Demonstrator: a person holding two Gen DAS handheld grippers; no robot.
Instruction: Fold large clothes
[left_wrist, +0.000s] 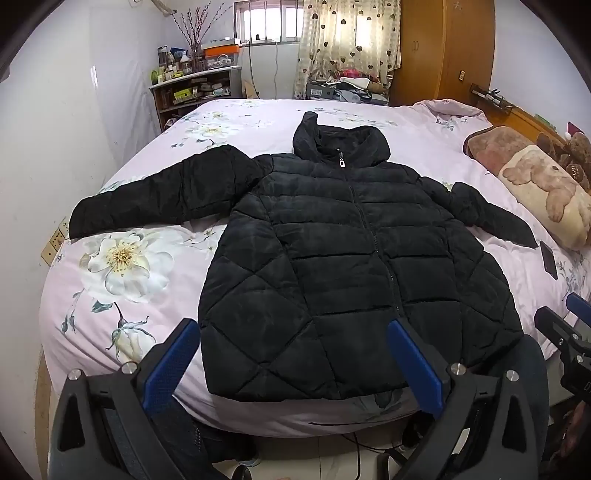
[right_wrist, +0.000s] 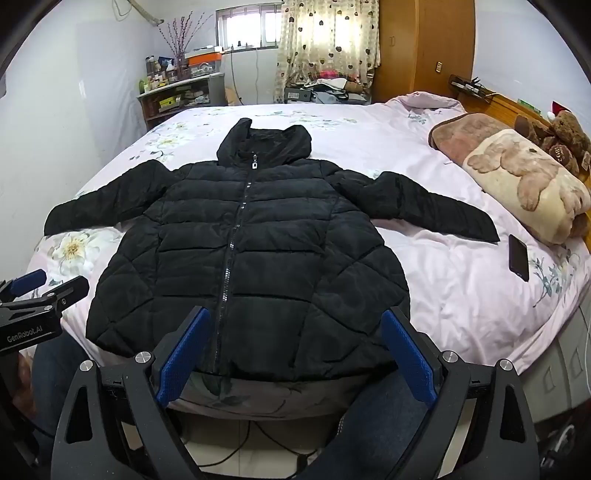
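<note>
A black quilted hooded jacket lies flat and zipped on the bed, front up, hood away from me, both sleeves spread out to the sides. My left gripper hovers open above the jacket's near hem, nothing between its blue pads. My right gripper also stands open over the hem, apart from the cloth. The right gripper shows at the right edge of the left wrist view, and the left gripper at the left edge of the right wrist view.
The bed has a pink floral sheet. A black phone lies right of the jacket. A bear-print pillow and plush bears sit by the headboard. Shelves and a wardrobe stand behind. A person's legs show below.
</note>
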